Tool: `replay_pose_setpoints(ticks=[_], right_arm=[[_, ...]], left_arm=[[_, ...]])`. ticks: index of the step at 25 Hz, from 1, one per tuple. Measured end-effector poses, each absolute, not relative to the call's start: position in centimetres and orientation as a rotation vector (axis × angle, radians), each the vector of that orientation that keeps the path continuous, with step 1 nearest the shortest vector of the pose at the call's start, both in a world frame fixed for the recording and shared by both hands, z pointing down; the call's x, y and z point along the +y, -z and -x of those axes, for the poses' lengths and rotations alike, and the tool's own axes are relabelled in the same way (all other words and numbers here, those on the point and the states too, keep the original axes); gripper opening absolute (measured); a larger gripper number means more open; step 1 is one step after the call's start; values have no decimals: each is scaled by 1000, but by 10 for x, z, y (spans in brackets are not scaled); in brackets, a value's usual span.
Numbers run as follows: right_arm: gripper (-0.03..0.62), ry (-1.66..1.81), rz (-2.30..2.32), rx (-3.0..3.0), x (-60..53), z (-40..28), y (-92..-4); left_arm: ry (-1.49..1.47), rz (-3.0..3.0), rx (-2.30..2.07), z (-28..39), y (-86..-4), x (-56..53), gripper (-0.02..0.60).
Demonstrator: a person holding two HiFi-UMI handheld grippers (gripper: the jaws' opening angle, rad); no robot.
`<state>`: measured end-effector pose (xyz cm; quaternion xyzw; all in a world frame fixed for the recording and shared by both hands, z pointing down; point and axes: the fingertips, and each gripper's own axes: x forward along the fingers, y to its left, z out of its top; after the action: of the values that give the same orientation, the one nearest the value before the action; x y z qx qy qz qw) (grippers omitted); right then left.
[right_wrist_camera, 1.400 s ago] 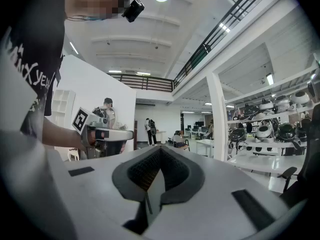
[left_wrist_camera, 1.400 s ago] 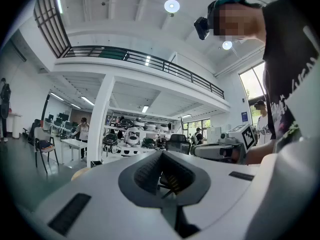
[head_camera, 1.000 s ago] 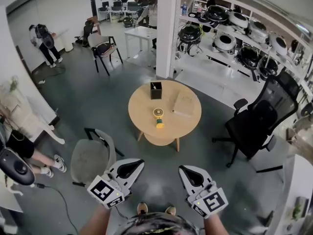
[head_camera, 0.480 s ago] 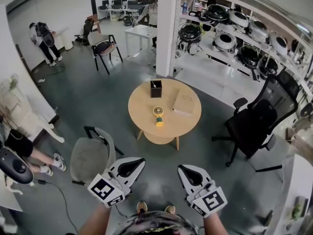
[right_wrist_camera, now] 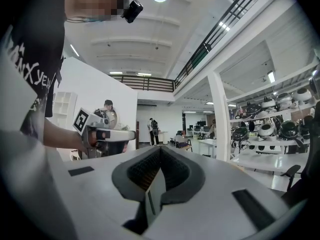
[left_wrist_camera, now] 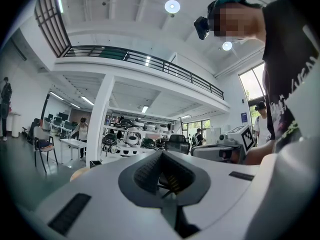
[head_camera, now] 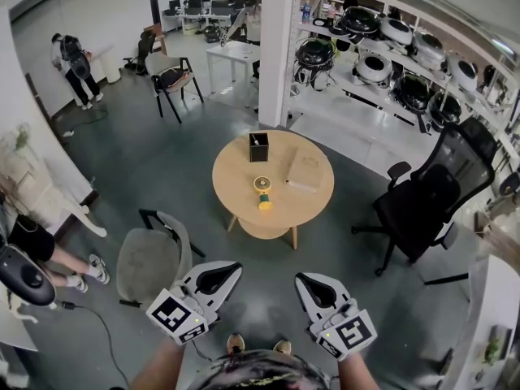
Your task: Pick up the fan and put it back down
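A small yellow fan (head_camera: 262,190) stands on the round wooden table (head_camera: 276,210) in the middle of the head view, with its round head facing the camera. Both grippers are held low at the bottom of that view, far short of the table and pointing toward it. My left gripper (head_camera: 231,270) (left_wrist_camera: 161,153) has its jaws together with nothing between them. So does my right gripper (head_camera: 302,281) (right_wrist_camera: 160,148). Each gripper shows in the other's view, held side by side.
A black box (head_camera: 258,147) and a flat tan box (head_camera: 305,171) share the table. A grey chair (head_camera: 150,262) stands between me and the table at left, a black office chair (head_camera: 431,197) at right. Shelves (head_camera: 382,63), a white pillar (head_camera: 279,47) and people (head_camera: 69,63) lie beyond.
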<state>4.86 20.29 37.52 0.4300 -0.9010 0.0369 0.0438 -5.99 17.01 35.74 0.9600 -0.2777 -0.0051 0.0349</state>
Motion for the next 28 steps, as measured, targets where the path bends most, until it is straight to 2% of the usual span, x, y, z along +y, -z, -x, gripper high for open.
replay_pose_setpoints(ticks=[10, 16, 21, 28], right_arm=[[18, -113, -1307, -2768, 204, -44, -376], [78, -116, -1292, -2783, 207, -43, -375], [161, -120, -1276, -2801, 209, -41, -371], [319, -131, -1260, -2823, 211, -37, -369]], left_arm=[[20, -2949, -852, 62, -360, 171, 12], [24, -2951, -845, 62, -360, 173, 12], [20, -2949, -839, 60, -361, 174, 11], [21, -2951, -832, 60, -361, 174, 12]])
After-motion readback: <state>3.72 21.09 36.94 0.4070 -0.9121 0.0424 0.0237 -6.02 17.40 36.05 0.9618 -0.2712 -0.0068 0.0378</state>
